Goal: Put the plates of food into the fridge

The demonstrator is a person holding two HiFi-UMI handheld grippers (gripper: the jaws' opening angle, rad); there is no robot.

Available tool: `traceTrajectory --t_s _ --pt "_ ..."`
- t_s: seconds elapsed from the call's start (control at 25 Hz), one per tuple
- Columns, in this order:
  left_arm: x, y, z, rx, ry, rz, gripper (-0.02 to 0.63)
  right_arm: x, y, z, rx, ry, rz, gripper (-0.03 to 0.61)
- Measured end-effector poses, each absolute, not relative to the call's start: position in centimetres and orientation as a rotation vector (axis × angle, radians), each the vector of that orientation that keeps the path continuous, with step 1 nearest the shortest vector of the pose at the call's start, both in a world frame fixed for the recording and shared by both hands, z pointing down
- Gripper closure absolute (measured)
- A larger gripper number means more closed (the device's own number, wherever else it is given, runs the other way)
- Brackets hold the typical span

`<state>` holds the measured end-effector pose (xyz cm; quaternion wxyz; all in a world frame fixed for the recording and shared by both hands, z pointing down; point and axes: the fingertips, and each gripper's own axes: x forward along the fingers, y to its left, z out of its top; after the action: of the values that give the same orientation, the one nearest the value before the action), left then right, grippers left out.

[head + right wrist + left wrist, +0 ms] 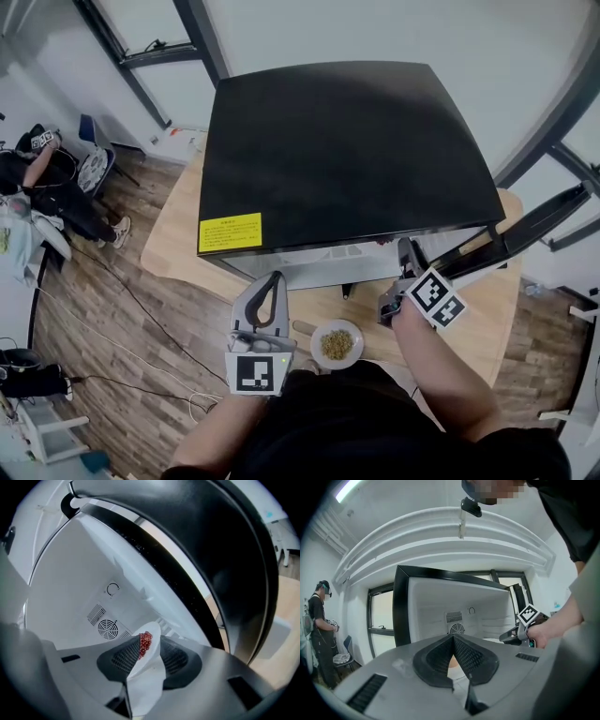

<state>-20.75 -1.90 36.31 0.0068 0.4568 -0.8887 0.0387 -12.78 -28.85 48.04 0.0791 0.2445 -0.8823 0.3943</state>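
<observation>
A white plate of red food (pixel 146 679) stands between the jaws of my right gripper (pixel 150 640), seen edge-on; the jaws are spread and their pads do not press on it. The right gripper (pixel 403 267) reaches into the open black fridge (pixel 347 150), whose white inside with its round fan (pixel 107 629) lies just ahead. A second plate with yellowish food (pixel 336 344) sits on the wooden table (pixel 178 239) in front of the fridge, between my two arms. My left gripper (pixel 270 286) is left of that plate, shut and empty, with its tips (pixel 453 637) together facing the fridge.
The fridge door (pixel 525 234) stands open to the right of my right hand. A person (pixel 37 187) sits at the far left of the room beside a chair (pixel 94 169). Cables (pixel 122 319) run across the wooden floor left of the table.
</observation>
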Motion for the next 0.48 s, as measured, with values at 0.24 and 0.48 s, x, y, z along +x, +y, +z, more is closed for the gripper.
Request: traceTrajectory --t_s 0.24,0.48 --pt "-19.9 -2.4 35.3 1.405 -2.817 0.175 0.609 -11.6 -28.4 47.3 0.66 -2.668 1.184 0.436" --pt "-17.9 -2.8 36.2 1.389 -2.799 0.159 0.609 -9.8 -28.3 45.8 0.615 -2.706 1.31 0.436"
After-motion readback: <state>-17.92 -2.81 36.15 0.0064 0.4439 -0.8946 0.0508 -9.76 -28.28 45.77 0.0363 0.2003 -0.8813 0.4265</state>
